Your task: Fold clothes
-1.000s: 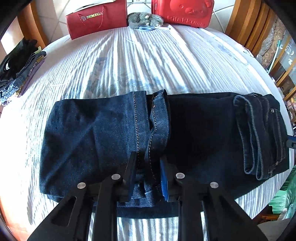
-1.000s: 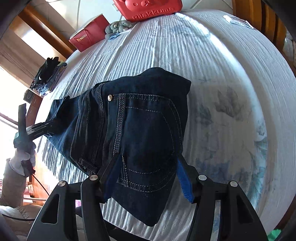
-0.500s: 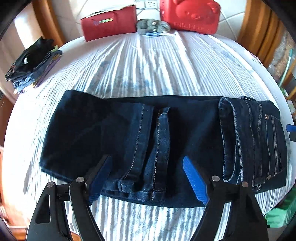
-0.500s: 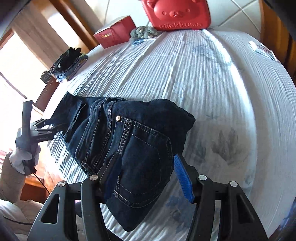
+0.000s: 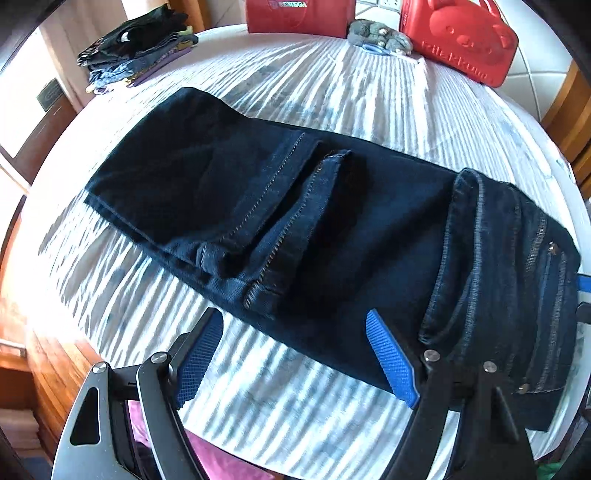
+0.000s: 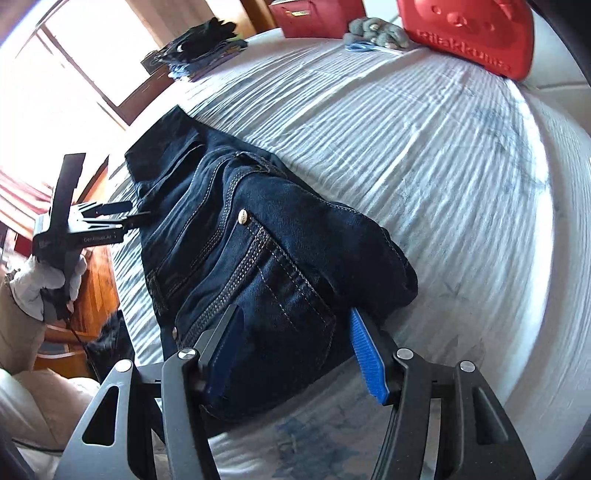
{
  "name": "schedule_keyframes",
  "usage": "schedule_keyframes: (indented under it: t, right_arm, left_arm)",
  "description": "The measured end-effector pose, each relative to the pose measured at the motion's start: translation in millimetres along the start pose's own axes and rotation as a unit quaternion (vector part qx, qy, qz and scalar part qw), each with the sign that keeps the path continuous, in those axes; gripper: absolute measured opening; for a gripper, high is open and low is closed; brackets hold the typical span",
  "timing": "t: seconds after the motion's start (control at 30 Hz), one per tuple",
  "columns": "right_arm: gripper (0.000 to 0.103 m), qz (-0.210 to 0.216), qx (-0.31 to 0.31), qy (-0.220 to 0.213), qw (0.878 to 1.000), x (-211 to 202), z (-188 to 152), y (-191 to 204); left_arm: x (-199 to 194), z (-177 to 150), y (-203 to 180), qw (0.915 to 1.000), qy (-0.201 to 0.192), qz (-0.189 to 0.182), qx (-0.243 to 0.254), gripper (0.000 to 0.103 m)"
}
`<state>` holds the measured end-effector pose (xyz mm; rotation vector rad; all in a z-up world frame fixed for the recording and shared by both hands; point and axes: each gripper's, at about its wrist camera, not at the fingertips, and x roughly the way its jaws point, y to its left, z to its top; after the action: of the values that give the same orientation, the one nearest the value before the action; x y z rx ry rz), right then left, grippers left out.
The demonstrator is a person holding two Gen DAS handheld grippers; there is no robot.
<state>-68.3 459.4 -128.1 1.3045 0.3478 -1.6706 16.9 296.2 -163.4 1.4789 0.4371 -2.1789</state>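
Observation:
Dark blue jeans (image 5: 295, 221) lie partly folded across a white striped bed, the leg cuffs turned back over the middle and the waistband end at the right. My left gripper (image 5: 299, 350) is open just in front of the jeans' near edge, nothing between its blue pads. In the right wrist view the waist and back-pocket end of the jeans (image 6: 258, 266) lies between the blue pads of my right gripper (image 6: 295, 354), which is open around that denim without pinching it. The left gripper (image 6: 110, 218), held by a gloved hand, shows at the left.
A stack of folded clothes (image 5: 136, 48) sits at the bed's far left corner. A red paper bag (image 5: 295, 14), a grey plush toy (image 5: 380, 33) and a red bear-face case (image 5: 461, 48) line the far edge. Wooden furniture (image 5: 51, 365) stands left of the bed.
My left gripper let go of the cuffs, opened wide and drew back toward the near left. The right gripper stayed open around the waist end while its view swung.

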Motion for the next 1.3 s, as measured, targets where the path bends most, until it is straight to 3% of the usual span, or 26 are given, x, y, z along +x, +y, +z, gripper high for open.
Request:
schedule_keyframes:
  t: [0.23, 0.47, 0.6, 0.7, 0.97, 1.17, 1.3]
  right_arm:
    - [0.058, 0.065, -0.117, 0.011, 0.991, -8, -3, -23]
    - [0.058, 0.098, -0.214, 0.023, 0.972, -16, -6, -47]
    - [0.065, 0.089, -0.22, 0.031, 0.971, -18, -3, -56]
    - [0.066, 0.09, -0.216, 0.034, 0.972, -22, -5, -62]
    - [0.083, 0.109, -0.295, 0.045, 0.948, -11, 5, -66]
    - [0.084, 0.137, -0.351, 0.052, 0.925, 3, 20, -69]
    - [0.081, 0.156, -0.384, 0.049, 0.909, 11, 25, -62]
  left_arm:
    - [-41, -67, -71, 0.9911, -0.021, 0.021, -0.13, 0.081]
    - [-48, -118, -163, 0.9871, -0.004, 0.046, -0.153, 0.081]
    - [-75, -151, -187, 0.9822, -0.019, 0.068, -0.174, 0.081]
    - [-81, -160, -186, 0.975, -0.033, 0.076, -0.206, 0.081]
    - [-71, -169, -218, 0.9624, -0.046, 0.075, -0.257, 0.083]
    - [-36, -157, -230, 0.9441, -0.015, 0.127, -0.304, 0.084]
    - [-32, -150, -229, 0.9352, -0.019, 0.142, -0.324, 0.088]
